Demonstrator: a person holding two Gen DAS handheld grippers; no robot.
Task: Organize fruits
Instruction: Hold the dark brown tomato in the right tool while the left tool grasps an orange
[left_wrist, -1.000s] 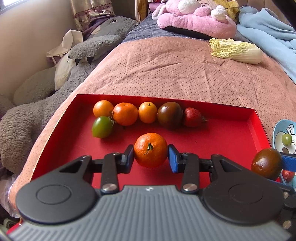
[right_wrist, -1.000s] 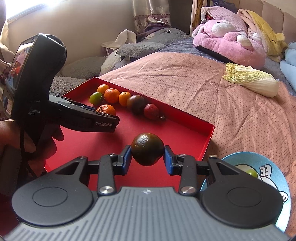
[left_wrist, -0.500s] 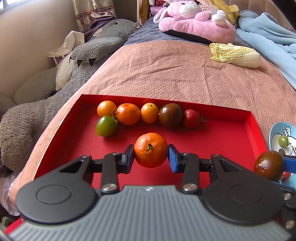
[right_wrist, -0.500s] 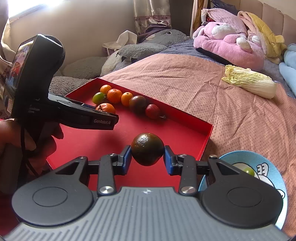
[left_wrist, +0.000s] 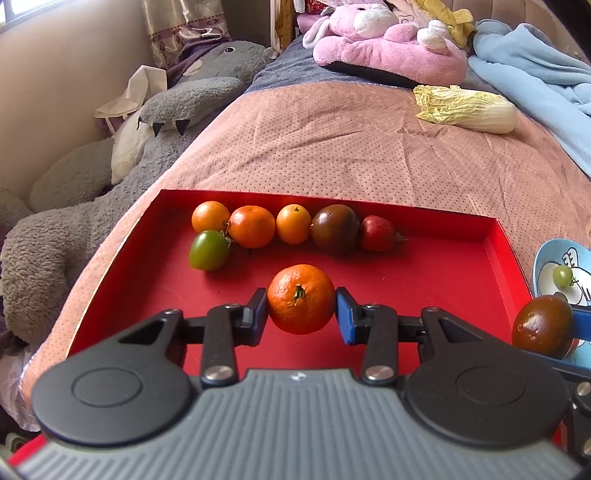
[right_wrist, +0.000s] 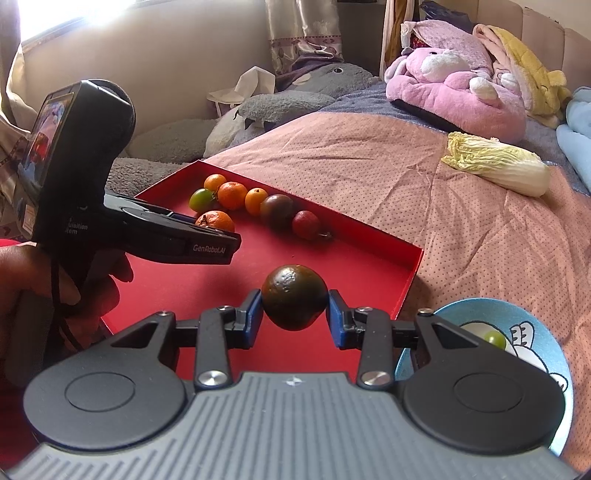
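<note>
Bed (left_wrist: 351, 147) carries red tray (left_wrist: 443, 280) | I hold left tool (left_wrist: 301, 310) clamped on mandarin (left_wrist: 300, 298), right tool (right_wrist: 294, 314) clamped on dark tomato (right_wrist: 294, 302), both above tray | step: placing | next: lower beside fruit row (left_wrist: 295, 229), release.

Left gripper (left_wrist: 301, 309) and right gripper (right_wrist: 294, 313) each clamp a fruit, both angled downward.
</note>
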